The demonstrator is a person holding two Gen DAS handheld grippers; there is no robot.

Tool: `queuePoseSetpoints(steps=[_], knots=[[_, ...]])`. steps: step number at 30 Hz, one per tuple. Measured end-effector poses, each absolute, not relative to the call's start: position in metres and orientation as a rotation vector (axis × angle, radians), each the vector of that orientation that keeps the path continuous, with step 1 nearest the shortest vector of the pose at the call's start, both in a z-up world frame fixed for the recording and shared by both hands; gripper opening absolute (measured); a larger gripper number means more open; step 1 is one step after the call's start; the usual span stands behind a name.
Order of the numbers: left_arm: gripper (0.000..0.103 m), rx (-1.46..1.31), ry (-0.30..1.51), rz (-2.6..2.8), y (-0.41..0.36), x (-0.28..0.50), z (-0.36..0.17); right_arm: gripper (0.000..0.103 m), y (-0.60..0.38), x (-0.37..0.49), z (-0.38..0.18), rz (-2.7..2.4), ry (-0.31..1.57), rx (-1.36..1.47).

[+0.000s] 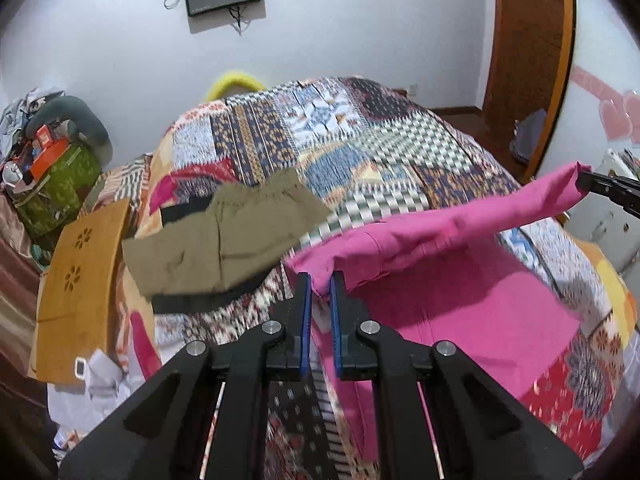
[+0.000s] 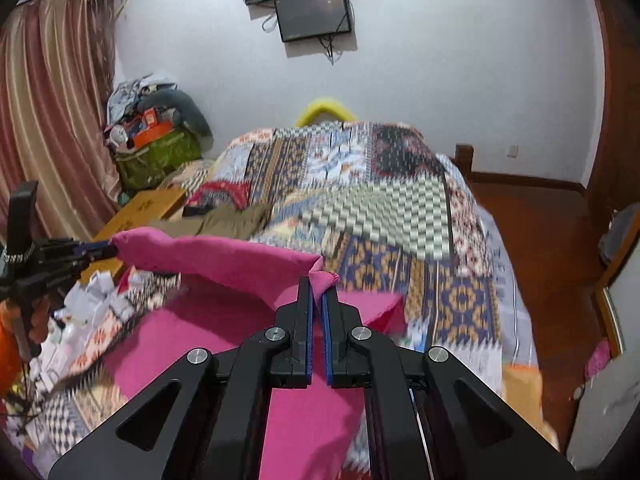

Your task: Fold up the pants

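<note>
The pink pants [image 1: 440, 232] are held up off the patchwork quilt [image 1: 360, 140] on the bed, stretched side to side, long axis running between the two grippers. One end is pinched in the left gripper [image 1: 320, 280] fingers, the other in the right gripper [image 2: 318, 286] fingers. Folded khaki pants [image 1: 216, 236] are seen lying further back. No readable writing anywhere.

Both wrist views close above bed [image 1: 360, 136], facing wall screen [image 2: 314, 14]; share pink pants [image 1: 440, 240], quilt
</note>
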State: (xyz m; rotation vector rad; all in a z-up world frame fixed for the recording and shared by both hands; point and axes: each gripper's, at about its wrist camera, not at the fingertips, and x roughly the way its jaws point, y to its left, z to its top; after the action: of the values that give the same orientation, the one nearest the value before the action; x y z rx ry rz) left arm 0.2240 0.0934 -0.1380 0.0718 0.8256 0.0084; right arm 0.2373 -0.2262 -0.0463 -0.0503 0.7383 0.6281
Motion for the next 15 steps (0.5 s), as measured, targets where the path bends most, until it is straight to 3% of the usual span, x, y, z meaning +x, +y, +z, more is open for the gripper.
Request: queuePoseSetpoints(steps=[15], knots=[[0.008, 0.025, 0.968, -0.025, 0.088, 0.169, -0.200, 0.005, -0.259, 0.179, -0.132, 0.567, 0.951, -0.032]])
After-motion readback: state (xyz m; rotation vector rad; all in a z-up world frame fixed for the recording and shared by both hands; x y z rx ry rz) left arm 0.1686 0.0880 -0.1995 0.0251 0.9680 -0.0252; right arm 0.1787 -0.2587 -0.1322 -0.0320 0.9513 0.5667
